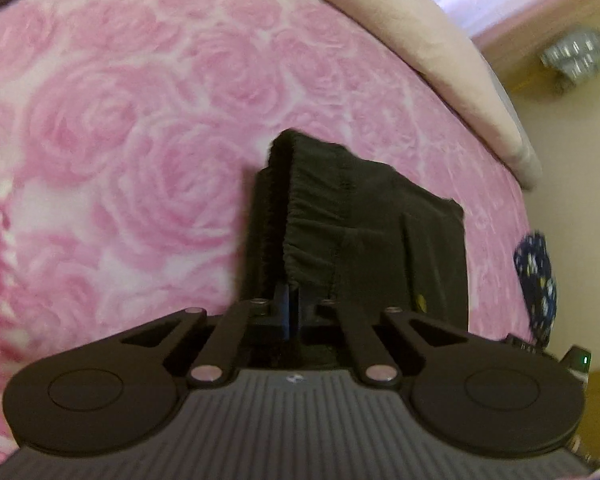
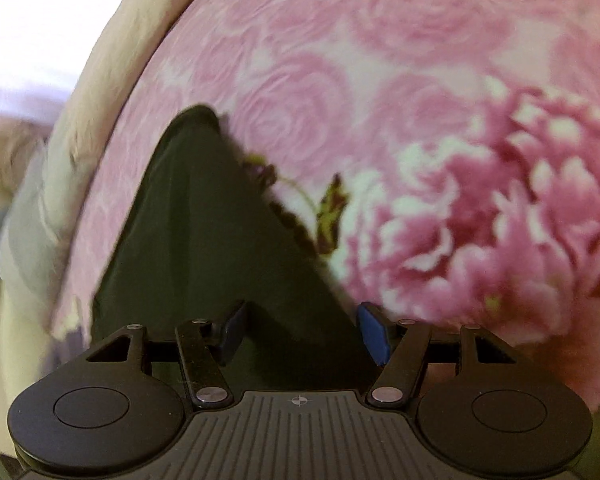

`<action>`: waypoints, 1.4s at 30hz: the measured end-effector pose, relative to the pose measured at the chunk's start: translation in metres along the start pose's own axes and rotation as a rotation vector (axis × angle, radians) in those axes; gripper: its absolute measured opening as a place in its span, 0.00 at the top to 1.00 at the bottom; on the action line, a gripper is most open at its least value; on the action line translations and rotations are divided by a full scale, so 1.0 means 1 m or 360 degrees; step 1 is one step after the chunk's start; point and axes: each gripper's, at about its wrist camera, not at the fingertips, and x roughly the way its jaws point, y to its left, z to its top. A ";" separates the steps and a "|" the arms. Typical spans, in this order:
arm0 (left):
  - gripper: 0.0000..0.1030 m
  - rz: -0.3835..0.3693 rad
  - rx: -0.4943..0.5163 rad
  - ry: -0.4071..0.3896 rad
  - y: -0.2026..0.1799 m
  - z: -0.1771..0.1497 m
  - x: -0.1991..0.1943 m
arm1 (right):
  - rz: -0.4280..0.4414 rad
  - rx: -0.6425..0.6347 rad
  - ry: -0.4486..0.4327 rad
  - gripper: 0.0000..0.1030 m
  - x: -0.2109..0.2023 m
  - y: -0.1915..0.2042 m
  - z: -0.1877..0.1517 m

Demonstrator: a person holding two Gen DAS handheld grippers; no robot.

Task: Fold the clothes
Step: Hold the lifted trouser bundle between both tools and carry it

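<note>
black garment [image 1: 364,232], a dark piece with a gathered elastic band along one edge, lies in a compact stack of layers on the pink rose-print bedspread [image 1: 120,120], near the side of the bed where a beige padded edge [image 1: 440,60] runs. left gripper [image 1: 294,304] has its jaws pressed together on the garment's near edge, right by the gathered band, so it is pinching cloth. right gripper [image 2: 302,332] stands with its blue pads [image 2: 374,332] wide apart, nothing between them, poised over a tapering stretch of the same dark cloth.

judging from this, a fold is in hand with one corner held. to do it well, the free gripper should take the matching edge at the same depth so both corners travel level, the cloth kept lightly taut so the layers don't slide, and the held edge laid square onto the stack before letting go. the gathered band is bulky and may spring a fold open, so press it flat.

a dark blue patterned cloth [image 1: 536,284] hangs beyond the bed's edge. no brand, label or writing can be read; a small yellow mark [image 1: 420,302] on the garment is too blurred to tell.
</note>
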 end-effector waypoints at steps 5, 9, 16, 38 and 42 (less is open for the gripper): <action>0.71 0.0043 0.0105 -0.0014 0.001 0.006 -0.003 | 0.0019 -0.0090 0.0055 0.38 0.004 0.002 0.007; 0.57 0.0057 0.0114 -0.0075 0.006 0.012 -0.025 | 0.0065 -0.0156 0.0047 0.38 -0.004 -0.004 0.015; 0.40 -0.0248 -0.0208 0.0067 0.032 0.017 0.013 | 0.0174 -0.0249 -0.0008 0.10 0.002 -0.004 0.037; 0.52 -0.0434 -0.0325 0.0061 0.036 0.013 0.056 | 0.0583 -0.0219 0.0183 0.57 0.072 -0.003 0.062; 0.62 -0.0446 -0.0256 0.0072 0.021 0.022 0.045 | 0.0565 -0.0180 0.0140 0.78 0.059 0.000 0.057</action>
